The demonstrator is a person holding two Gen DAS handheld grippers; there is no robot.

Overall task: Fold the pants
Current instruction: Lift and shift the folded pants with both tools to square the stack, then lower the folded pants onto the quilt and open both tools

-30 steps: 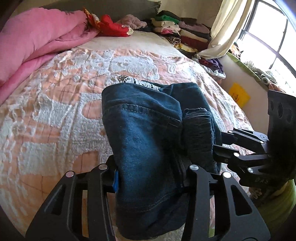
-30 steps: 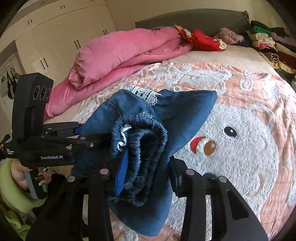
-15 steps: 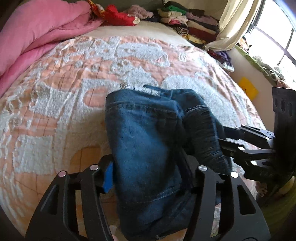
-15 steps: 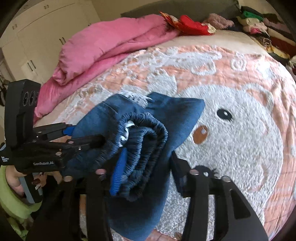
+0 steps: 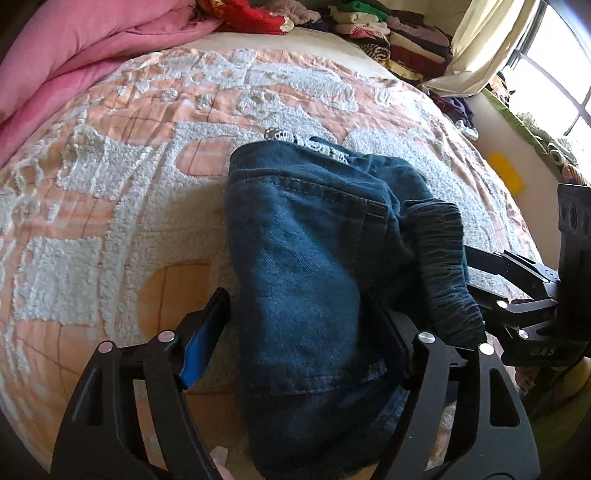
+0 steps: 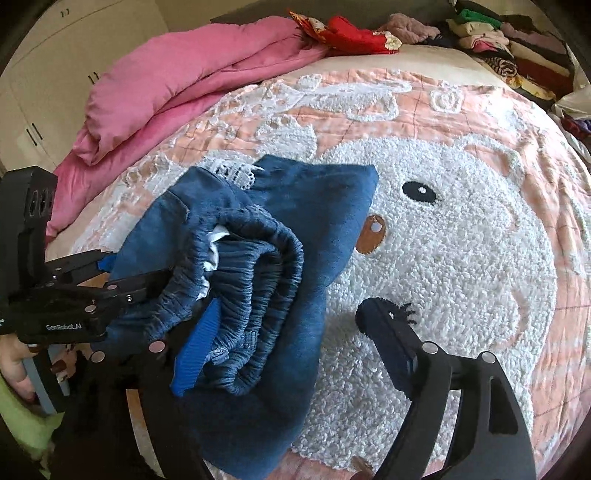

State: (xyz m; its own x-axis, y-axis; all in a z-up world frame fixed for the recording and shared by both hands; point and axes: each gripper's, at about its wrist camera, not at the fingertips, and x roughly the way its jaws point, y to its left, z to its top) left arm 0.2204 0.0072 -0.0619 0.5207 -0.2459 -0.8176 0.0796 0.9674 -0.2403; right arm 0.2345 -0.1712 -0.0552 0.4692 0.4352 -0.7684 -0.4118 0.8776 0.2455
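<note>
The folded blue denim pants (image 5: pixel 310 266) lie in a bundle on the peach and white bedspread (image 5: pixel 110 155), near its front edge. My left gripper (image 5: pixel 295 328) is open, its fingers either side of the bundle's near end. The pants (image 6: pixel 258 258) show their gathered waistband in the right wrist view. My right gripper (image 6: pixel 291 325) is open, its jaws wide apart, with the waistband lying against the left finger. White lace trim (image 6: pixel 232 170) peeks out at the far end.
A pink duvet (image 6: pixel 192 77) is piled at the bed's far left. Red cloth (image 6: pixel 351 35) and stacks of folded clothes (image 5: pixel 391 29) sit by the headboard. A curtain and window (image 5: pixel 532 55) are to the right. White cupboards (image 6: pixel 48 66) stand behind.
Both grippers have lowered the pants onto the bed and opened their jaws, letting go of the bundle, which now rests on the bedspread.
</note>
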